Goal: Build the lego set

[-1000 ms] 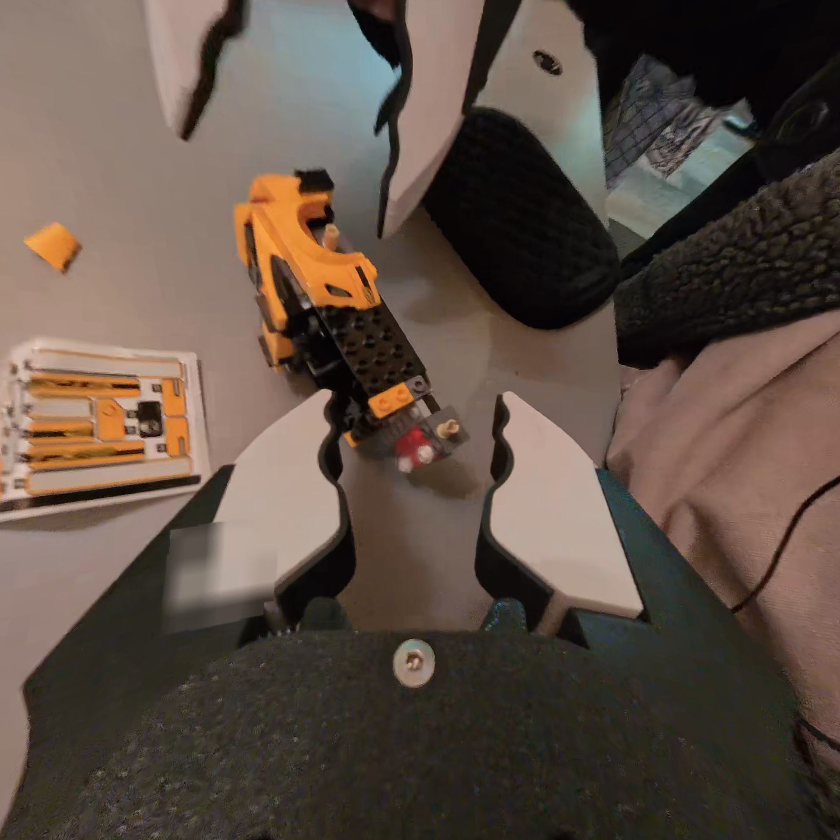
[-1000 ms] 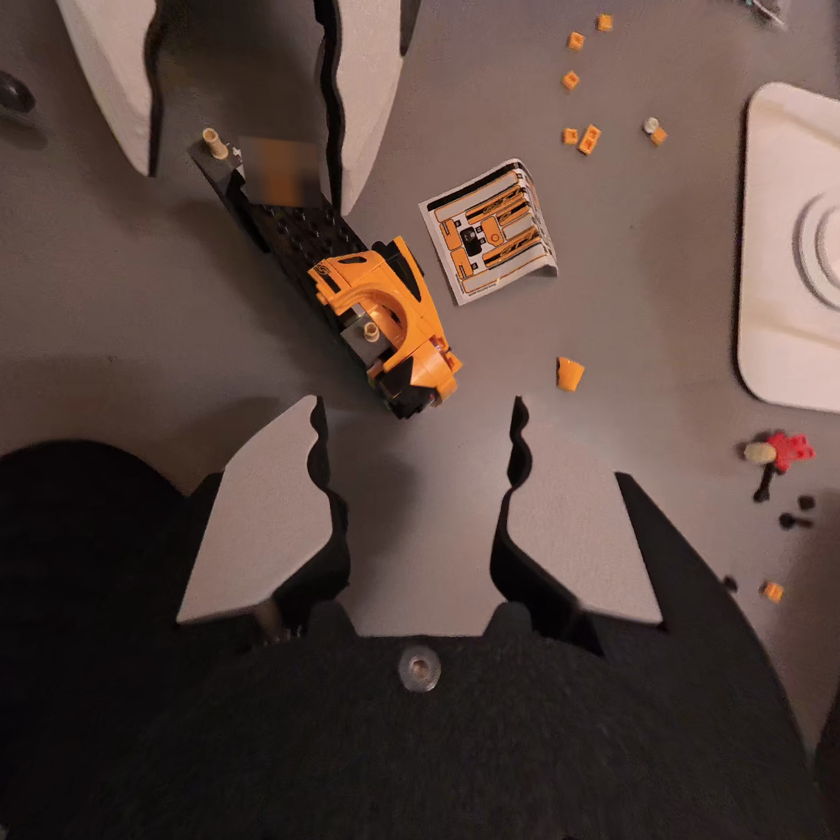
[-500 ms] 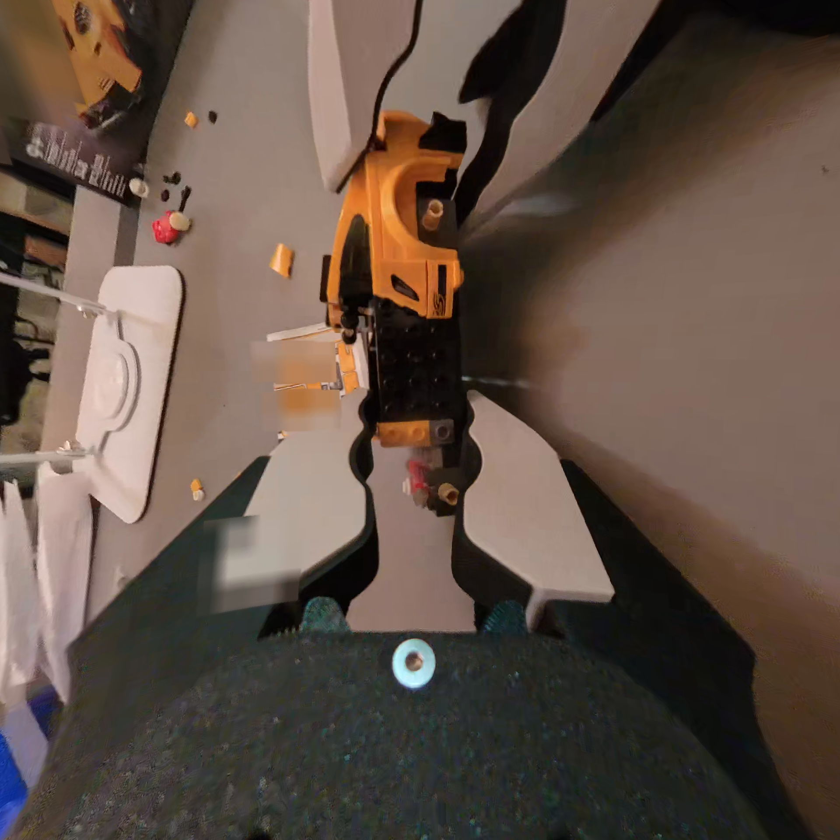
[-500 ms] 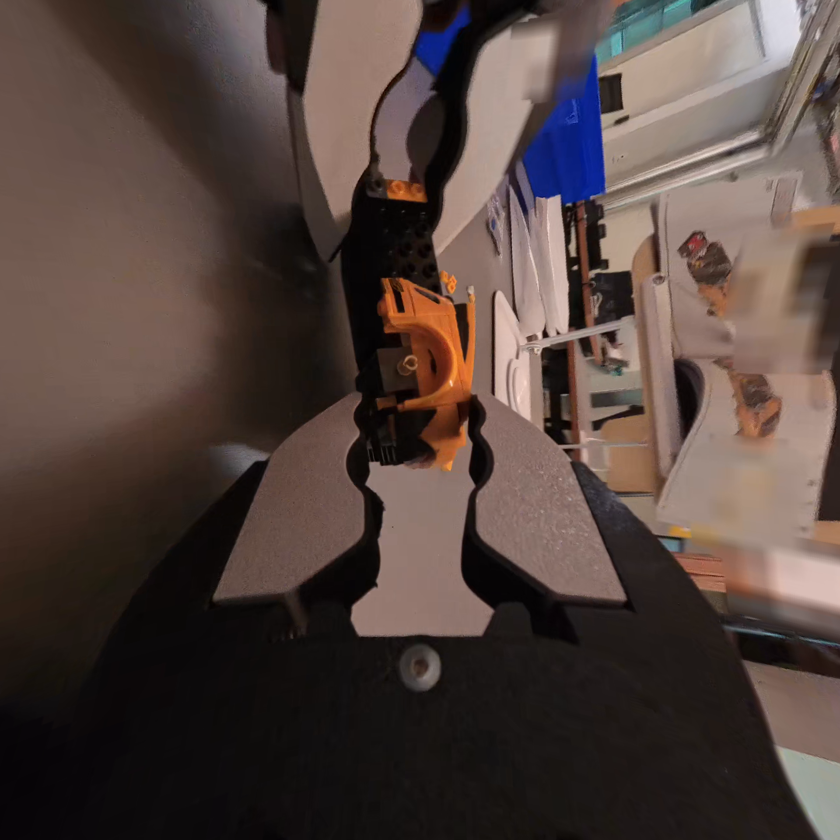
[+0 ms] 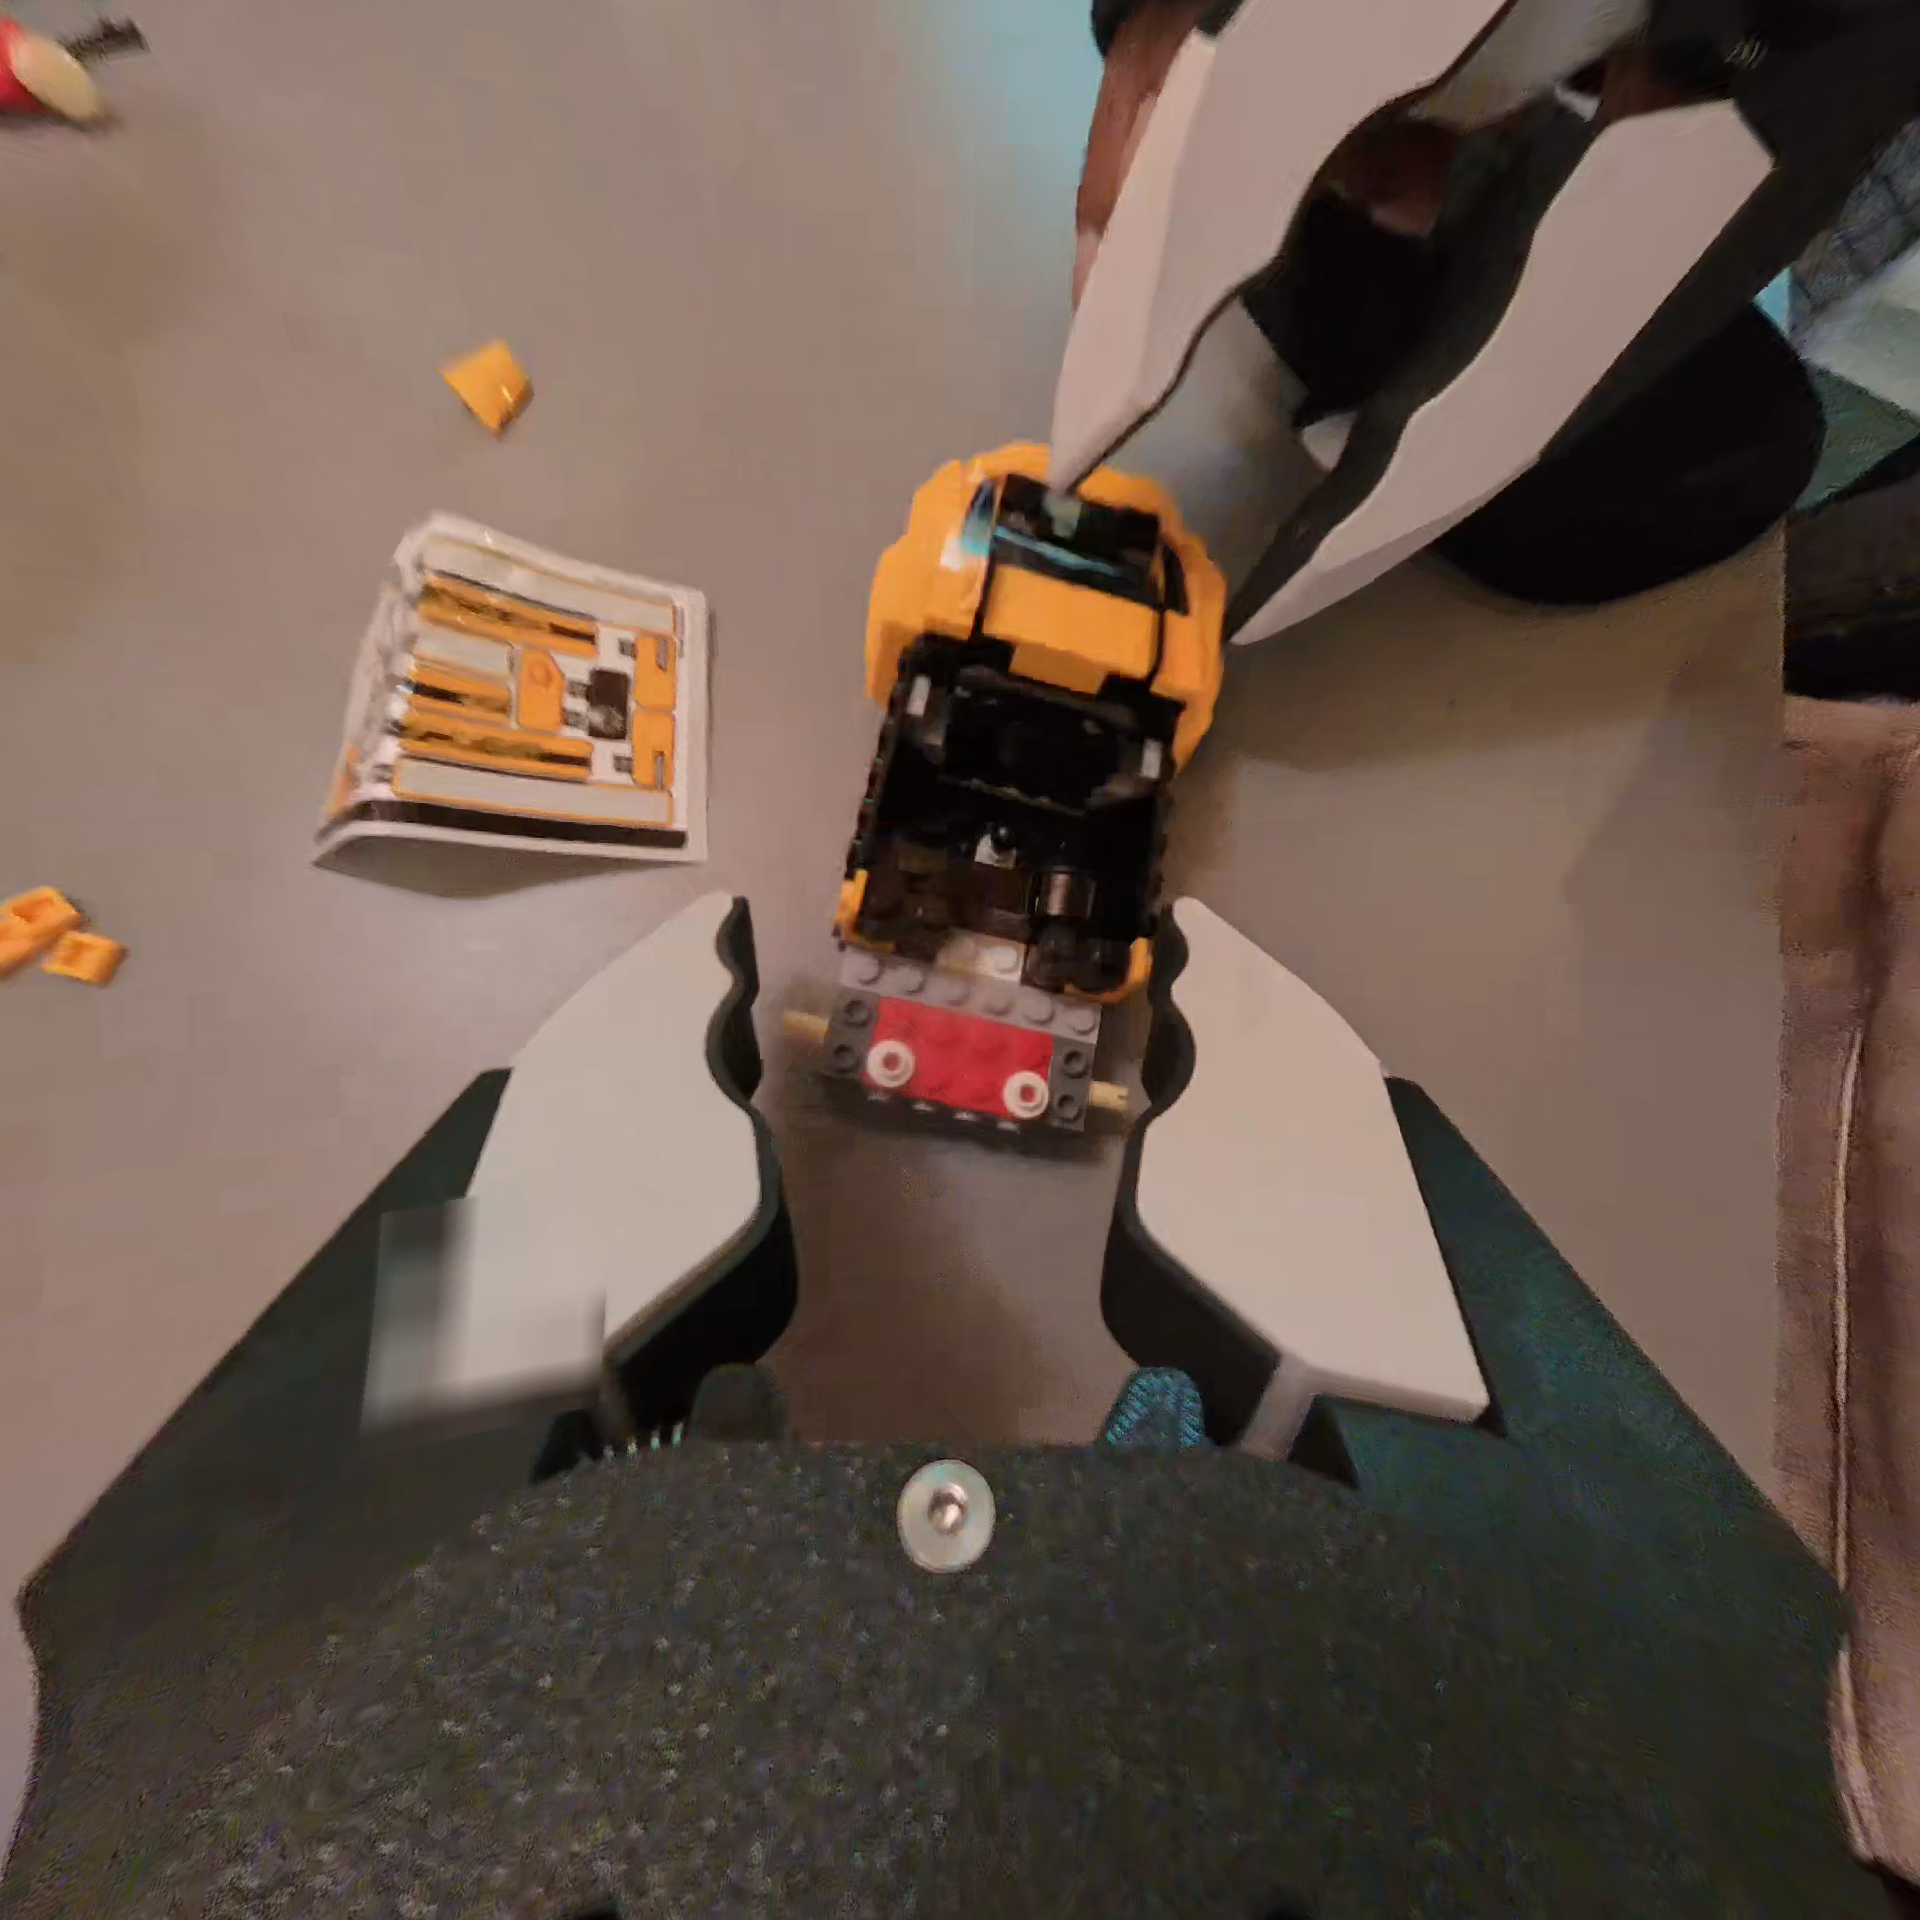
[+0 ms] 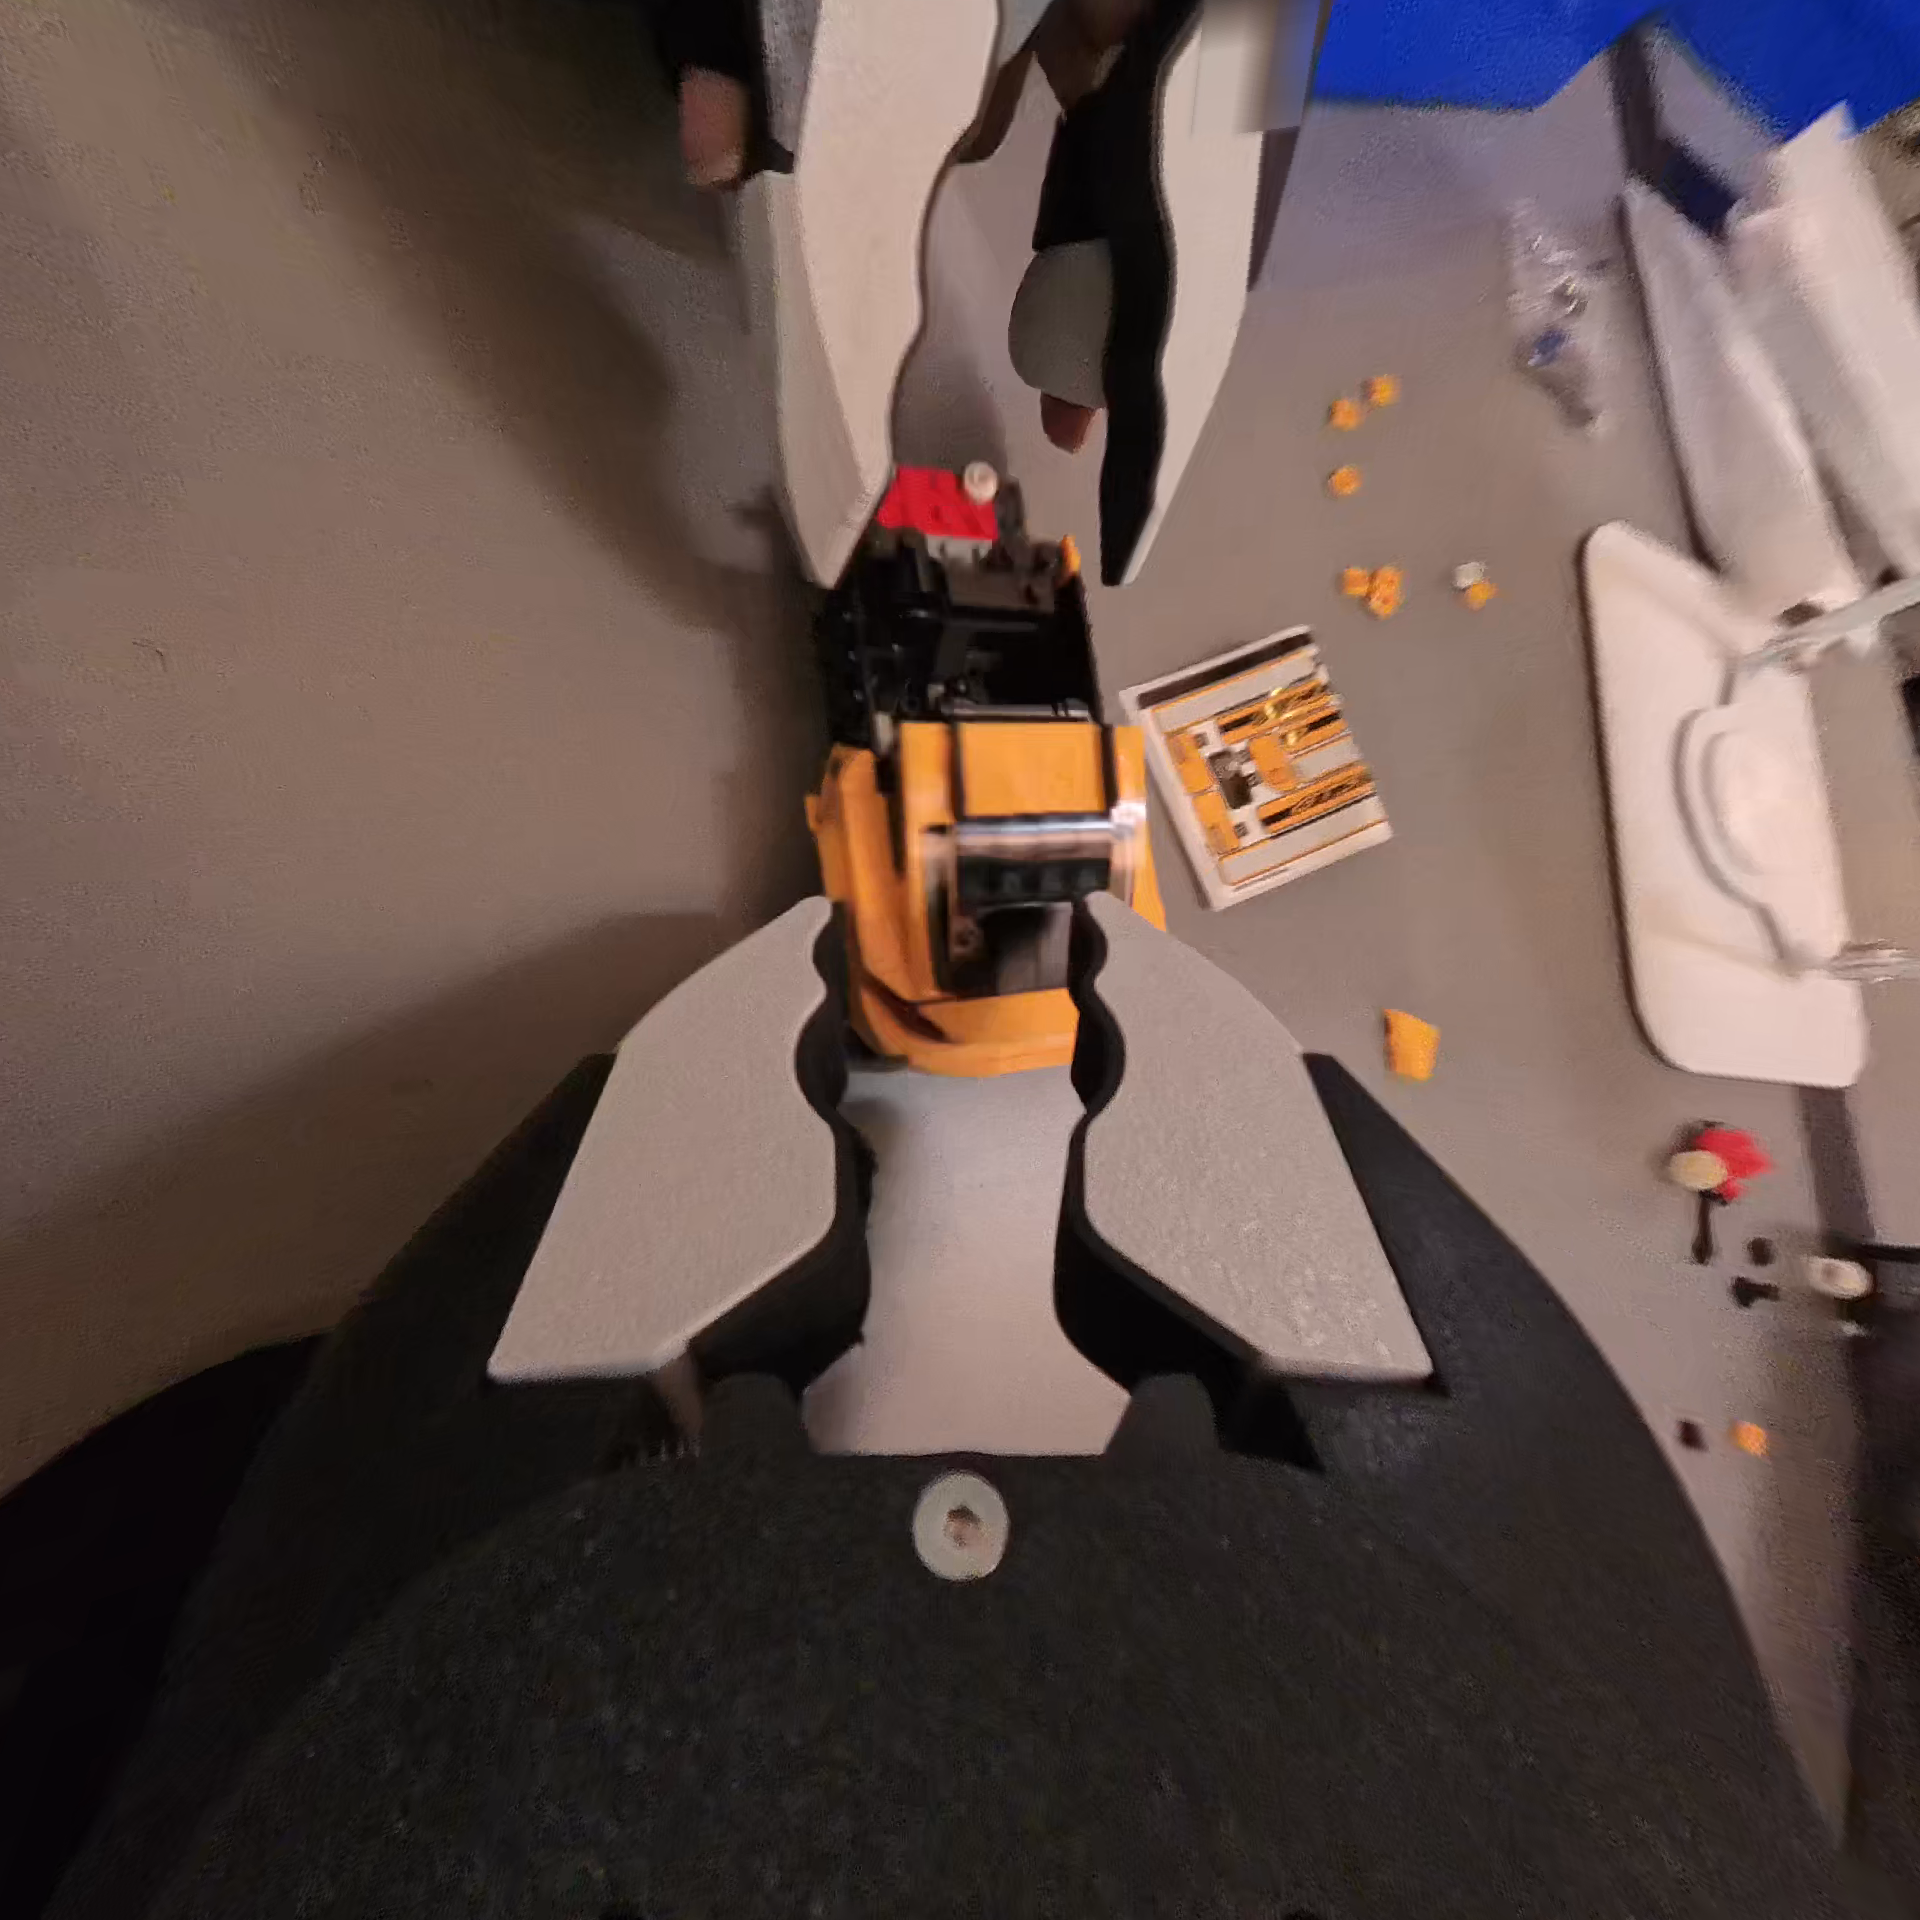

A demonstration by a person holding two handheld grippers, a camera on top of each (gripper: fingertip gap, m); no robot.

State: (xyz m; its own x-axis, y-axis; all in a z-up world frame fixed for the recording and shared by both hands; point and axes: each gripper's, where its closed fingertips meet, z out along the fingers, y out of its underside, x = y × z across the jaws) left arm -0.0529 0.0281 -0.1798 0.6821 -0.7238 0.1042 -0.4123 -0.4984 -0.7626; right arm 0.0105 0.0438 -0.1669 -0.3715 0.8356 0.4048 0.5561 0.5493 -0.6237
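My right tongs (image 6: 956, 977) are clamped on the orange nose of the half-built brick car (image 5: 1023, 769), pads pressing both flanks, so the model hangs steady over the grey table (image 5: 727, 208). My left tongs (image 5: 951, 997) stand spread around its red and grey rear block; the left pad is clear of it, while the right pad lies just beside the orange corner, contact uncertain. In the left wrist view the car runs from centre toward the upper right. The sticker sheet (image 5: 530, 696) lies left of centre, a loose orange brick (image 5: 488, 384) in the upper left, placed within reach
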